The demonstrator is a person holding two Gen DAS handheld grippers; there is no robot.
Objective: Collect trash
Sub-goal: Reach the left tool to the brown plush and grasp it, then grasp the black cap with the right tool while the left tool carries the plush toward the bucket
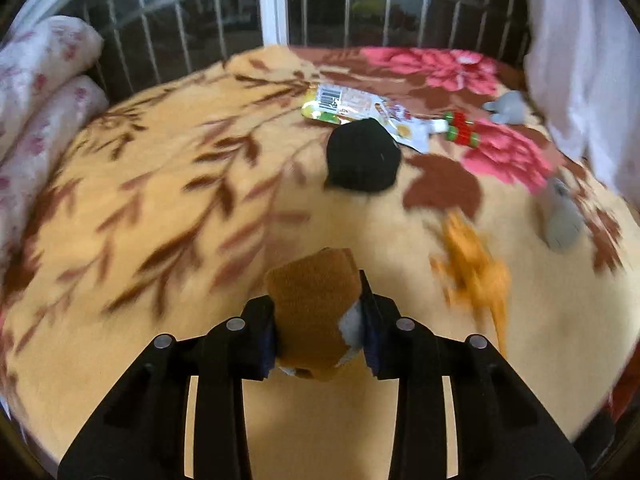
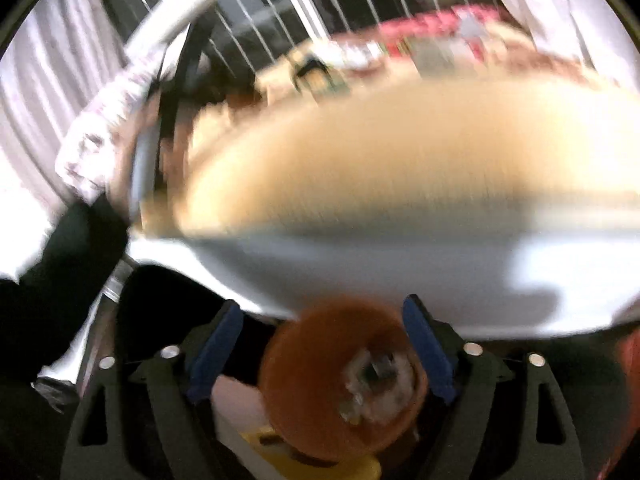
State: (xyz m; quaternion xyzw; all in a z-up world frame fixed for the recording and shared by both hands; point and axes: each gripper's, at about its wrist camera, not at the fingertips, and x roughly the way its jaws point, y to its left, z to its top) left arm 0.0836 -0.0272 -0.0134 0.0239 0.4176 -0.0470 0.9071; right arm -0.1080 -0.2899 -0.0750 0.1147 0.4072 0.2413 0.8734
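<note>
1 brown plush (image 1: 316, 312) btw. fingers (image 1: 262, 332)

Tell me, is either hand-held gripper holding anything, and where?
The left hand-held gripper pinches a brown cloth lump by its sides. The right one stands open around a blurred brown thing.

No legible text found. The food pouch (image 1: 362, 110) on the bed, at 12 o'clock in the left wrist view, bears a barcode; its print is unreadable.

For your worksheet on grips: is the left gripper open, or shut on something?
Shut. The left gripper has both pads pressed against a brown plush piece held above the blanket.
</note>
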